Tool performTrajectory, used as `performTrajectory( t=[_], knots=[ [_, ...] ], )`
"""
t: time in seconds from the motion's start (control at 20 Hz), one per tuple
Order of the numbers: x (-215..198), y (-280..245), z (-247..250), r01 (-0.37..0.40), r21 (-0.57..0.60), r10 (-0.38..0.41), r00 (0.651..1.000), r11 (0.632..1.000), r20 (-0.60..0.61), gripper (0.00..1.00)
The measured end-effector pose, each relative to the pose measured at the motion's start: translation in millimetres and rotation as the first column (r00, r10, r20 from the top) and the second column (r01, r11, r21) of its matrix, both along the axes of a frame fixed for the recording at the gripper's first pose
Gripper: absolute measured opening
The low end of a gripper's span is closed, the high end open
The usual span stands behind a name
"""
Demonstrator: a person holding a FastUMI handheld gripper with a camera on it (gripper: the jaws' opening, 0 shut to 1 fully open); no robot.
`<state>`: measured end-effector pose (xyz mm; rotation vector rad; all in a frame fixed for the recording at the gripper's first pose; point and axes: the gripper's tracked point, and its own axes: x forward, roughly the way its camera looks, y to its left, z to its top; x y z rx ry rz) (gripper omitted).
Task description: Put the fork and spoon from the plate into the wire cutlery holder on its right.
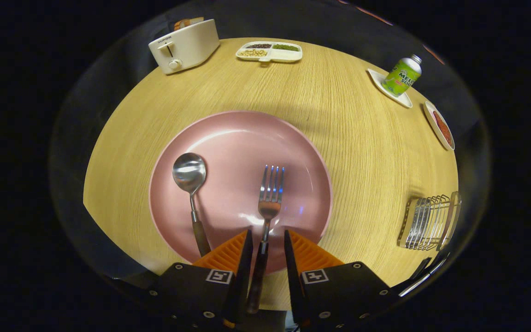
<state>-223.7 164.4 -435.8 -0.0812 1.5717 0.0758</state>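
Observation:
A pink plate lies on the round wooden table, just ahead of my fingers. On it rest a metal fork and, to its left, a metal spoon, both with dark handles pointing toward me. My gripper is open, and the fork's handle runs between its fingers, close to the left one with a gap on the right. The spoon's handle passes just left of the left finger. The wire cutlery holder stands on the table to the right of the plate.
At the table's far side stand a white toaster and a divided dish of beans. Far right are a green can on a white coaster and a small dish with red contents.

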Motion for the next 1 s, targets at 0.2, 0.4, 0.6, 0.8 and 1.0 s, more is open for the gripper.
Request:
performTrajectory(
  t=[0.2, 0.4, 0.6, 0.8, 1.0],
  knots=[
    [-3.5, 2.7, -2.2, 0.026, 0.011, -0.025, 0.999, 1.000, -0.034, 0.20],
    [4.2, 3.3, -1.3, 0.035, 0.029, -0.035, 0.999, 0.999, -0.019, 0.07],
    [14.8, 6.6, 13.2, 0.033, 0.079, -0.035, 0.999, 0.996, 0.034, 0.05],
    [33.3, -3.6, 39.4, 0.038, 0.108, -0.050, 0.993, 0.993, 0.111, 0.05],
    [51.9, -28.0, 70.5, 0.073, 0.121, -0.095, 0.978, 0.990, 0.188, 0.05]
  ],
)
